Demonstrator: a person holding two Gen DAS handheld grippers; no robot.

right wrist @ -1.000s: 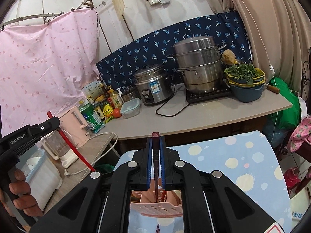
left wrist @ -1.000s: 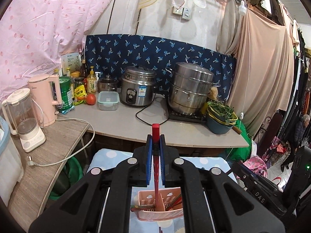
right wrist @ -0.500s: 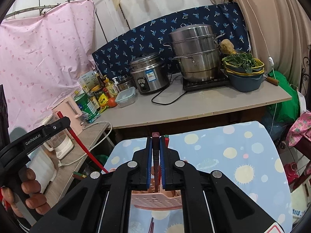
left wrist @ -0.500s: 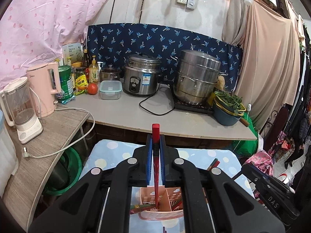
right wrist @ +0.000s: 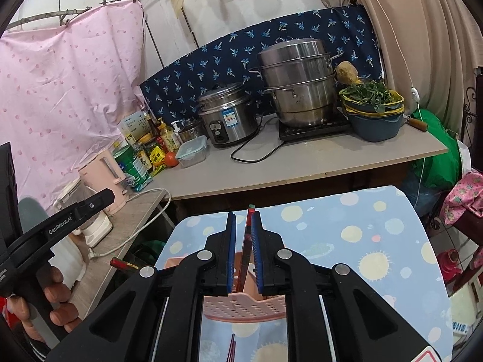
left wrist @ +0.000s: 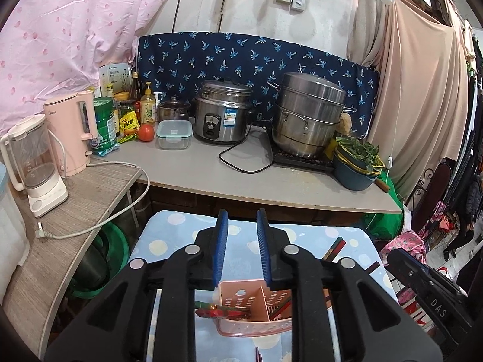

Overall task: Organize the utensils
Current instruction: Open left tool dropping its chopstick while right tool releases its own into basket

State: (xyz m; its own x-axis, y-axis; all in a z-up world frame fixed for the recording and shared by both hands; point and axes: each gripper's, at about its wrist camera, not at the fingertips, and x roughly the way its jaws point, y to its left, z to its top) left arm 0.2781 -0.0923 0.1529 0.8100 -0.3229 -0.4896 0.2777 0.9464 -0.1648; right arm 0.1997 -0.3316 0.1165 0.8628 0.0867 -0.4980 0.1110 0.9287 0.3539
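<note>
hovering over one pink holder (left wrist: 255, 310) at the bottom centre of the left view, my left gripper (left wrist: 241, 241) has just been opening; its blue pads now stand spread with nothing between them. the red chopstick it pinched a second ago is gone from the jaws, and red chopsticks (left wrist: 217, 313) lie across the holder's left rim. my right gripper (right wrist: 243, 242) has just been easing apart too, with one red chopstick (right wrist: 247, 238) upright in the narrow gap, against the right pad. two more chopsticks (left wrist: 333, 249) lie on the dotted blue cloth (right wrist: 347, 229), right of centre. behind stand one rice cooker (left wrist: 223, 111), one steamer pot (left wrist: 308, 114), one pink kettle (left wrist: 74, 129).
</note>
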